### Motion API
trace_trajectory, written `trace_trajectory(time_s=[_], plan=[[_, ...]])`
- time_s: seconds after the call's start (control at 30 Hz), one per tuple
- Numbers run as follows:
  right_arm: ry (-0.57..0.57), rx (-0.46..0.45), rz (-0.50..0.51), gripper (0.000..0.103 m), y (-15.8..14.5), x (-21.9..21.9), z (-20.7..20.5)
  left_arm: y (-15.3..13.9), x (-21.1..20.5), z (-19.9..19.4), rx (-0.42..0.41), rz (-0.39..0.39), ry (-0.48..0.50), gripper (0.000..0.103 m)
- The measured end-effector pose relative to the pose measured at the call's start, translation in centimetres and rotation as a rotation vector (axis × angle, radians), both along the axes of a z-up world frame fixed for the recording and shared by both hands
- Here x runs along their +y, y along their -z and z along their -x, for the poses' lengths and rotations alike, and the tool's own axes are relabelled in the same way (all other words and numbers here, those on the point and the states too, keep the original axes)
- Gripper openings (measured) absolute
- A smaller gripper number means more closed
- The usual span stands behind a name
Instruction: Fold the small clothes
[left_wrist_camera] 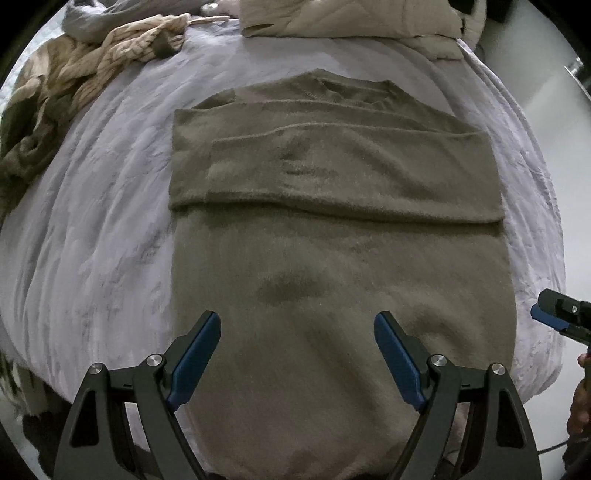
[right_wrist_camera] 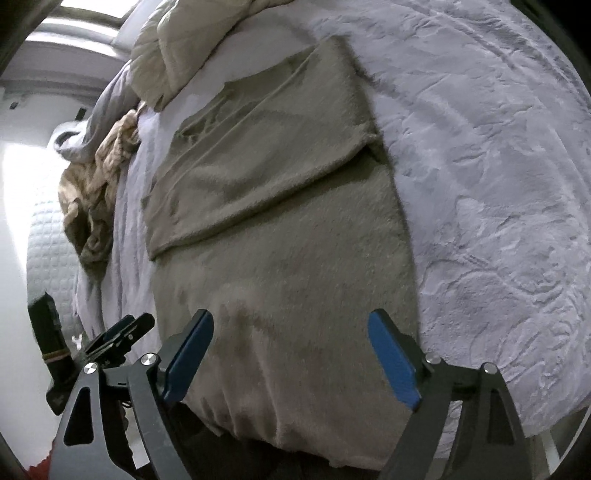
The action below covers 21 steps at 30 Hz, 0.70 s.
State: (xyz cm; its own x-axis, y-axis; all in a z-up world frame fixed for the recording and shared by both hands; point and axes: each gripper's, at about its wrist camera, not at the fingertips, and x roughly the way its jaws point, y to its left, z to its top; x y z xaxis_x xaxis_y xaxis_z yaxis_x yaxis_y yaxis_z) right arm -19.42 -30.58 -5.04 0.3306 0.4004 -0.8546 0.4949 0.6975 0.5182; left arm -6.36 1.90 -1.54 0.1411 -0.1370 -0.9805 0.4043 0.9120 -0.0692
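Lying crumpled at ten o'clock in the left wrist view: heap of tan and olive clothes (left_wrist_camera: 62, 96) on the lavender bed cover (left_wrist_camera: 110, 192), grey garment (left_wrist_camera: 92, 18) just behind it. Spread flat at the centre: olive-brown fuzzy sweater (left_wrist_camera: 332, 229), neckline toward twelve o'clock, both sleeves folded across the chest in overlapping bands, hem hanging over the near bed edge at six o'clock. Hovering over the hem: left gripper (left_wrist_camera: 297, 325), jaws spread wide, blue pads apart, touching no cloth that can be made out. Stacked at one o'clock: beige quilted bedding (left_wrist_camera: 351, 18). Peeking in at three o'clock: right gripper (left_wrist_camera: 554, 314), beside the sweater's right edge, a hand just below it.

Seen from the right wrist view: clothes heap (right_wrist_camera: 96, 192) at nine o'clock, left gripper (right_wrist_camera: 118, 336) at eight o'clock off the bed edge, sweater (right_wrist_camera: 277, 229) running diagonally through the centre, right gripper (right_wrist_camera: 291, 325) above the hem with jaws spread and empty, bed cover (right_wrist_camera: 498, 184) filling three o'clock.
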Motion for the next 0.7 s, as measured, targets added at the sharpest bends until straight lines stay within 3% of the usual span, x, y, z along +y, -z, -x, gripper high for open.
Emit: trace_trajectory(time_s=[0.1,0.17,0.37,0.7], plan=[[-0.064,-0.011,0.0,0.092,0.3,0.5,0.0,-0.2,0.3,1.0,-0.002,-0.011,-0.04,0.085],[-0.102,-0.008,-0.006,0.103,0.7,0.9,0.0,-0.1,0.6,1.6,0.001,-0.014,-0.068,0.085],[-0.108,0.016,-0.064,0.103,1.6,1.3,0.2,0.0,1.8,3.5,0.018,-0.02,-0.098,0.085],[-0.072,0.049,-0.01,0.103,2.0,3.9,2.8,1.3,5.4,5.3,0.057,0.022,-0.106,0.085]])
